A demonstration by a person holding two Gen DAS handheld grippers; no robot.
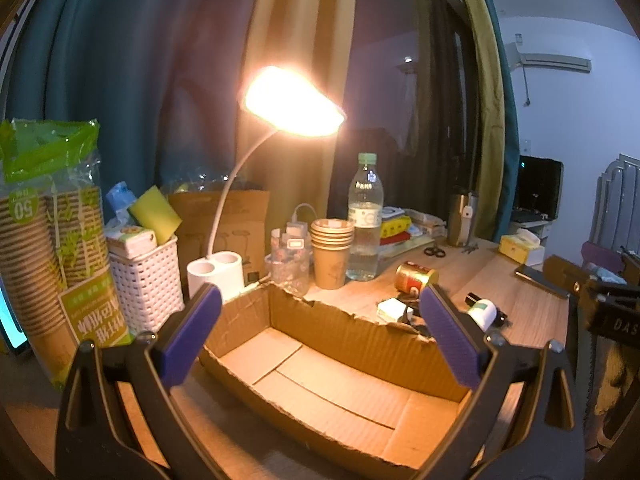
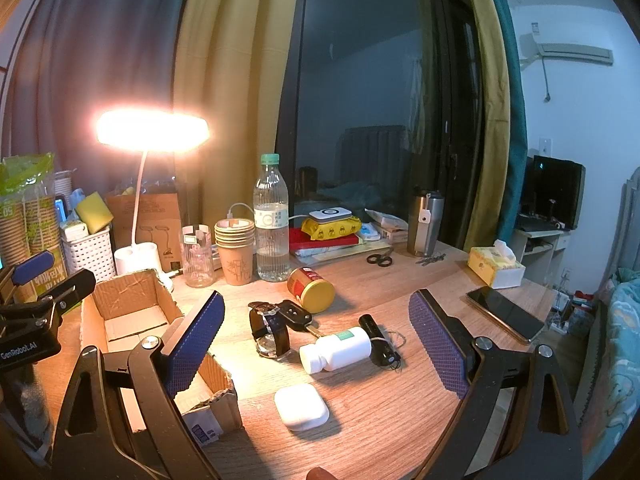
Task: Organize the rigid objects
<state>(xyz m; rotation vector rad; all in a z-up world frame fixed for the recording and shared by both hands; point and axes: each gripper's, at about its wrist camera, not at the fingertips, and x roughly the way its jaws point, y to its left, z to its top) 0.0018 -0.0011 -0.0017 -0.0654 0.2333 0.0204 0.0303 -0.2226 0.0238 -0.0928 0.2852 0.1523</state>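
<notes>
Your left gripper point(image 1: 320, 312) and right gripper point(image 2: 316, 320) both wide, empty — box point(image 1: 360, 396) bare; bottle point(image 2: 336, 350), case point(image 2: 301, 407), watch point(image 2: 270, 332) at frame centre unsorted.

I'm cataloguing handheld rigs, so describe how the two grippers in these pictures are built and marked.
Both are alike: the left gripper and right gripper have black angular frames with silver bolts, and flat fingers faced with blue-purple textured pads. Seen from the right wrist view, the left gripper's black body carries white "GenRobot.AI" lettering. No cables, hands or sleeves show clearly.

Dim room, desk lamp point(image 2: 152, 130) glare blown out, fisheye-warped edges.
</notes>
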